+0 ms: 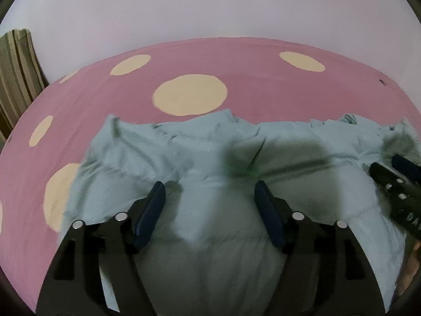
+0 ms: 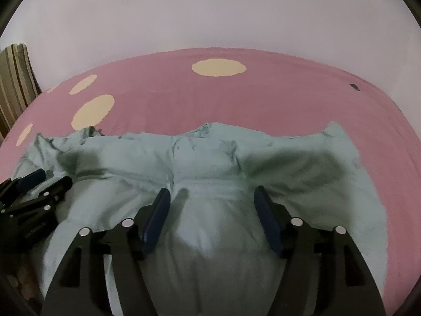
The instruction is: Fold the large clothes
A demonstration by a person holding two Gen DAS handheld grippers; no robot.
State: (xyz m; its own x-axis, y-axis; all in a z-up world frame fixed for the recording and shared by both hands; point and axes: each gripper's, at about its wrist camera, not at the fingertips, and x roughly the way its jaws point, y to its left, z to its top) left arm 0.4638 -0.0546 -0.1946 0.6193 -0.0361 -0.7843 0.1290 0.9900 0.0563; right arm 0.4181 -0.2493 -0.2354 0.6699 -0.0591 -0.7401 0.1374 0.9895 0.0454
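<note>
Pale green shirt point(image 2: 210, 163) lies spread, rumpled, on the pink spotted bedsheet point(image 2: 263, 100). Left gripper point(image 1: 209, 205) and right gripper point(image 2: 211, 210) hover above it, jaws apart, apparently gripping nothing.

The pale green garment point(image 1: 215, 210) is blurred, its near edge cut off behind both grippers.

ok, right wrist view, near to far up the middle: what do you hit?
Right tool, open over the cloth → pale green garment, spread flat, collar at its far edge → pink bedsheet → cream dot → white wall.
</note>
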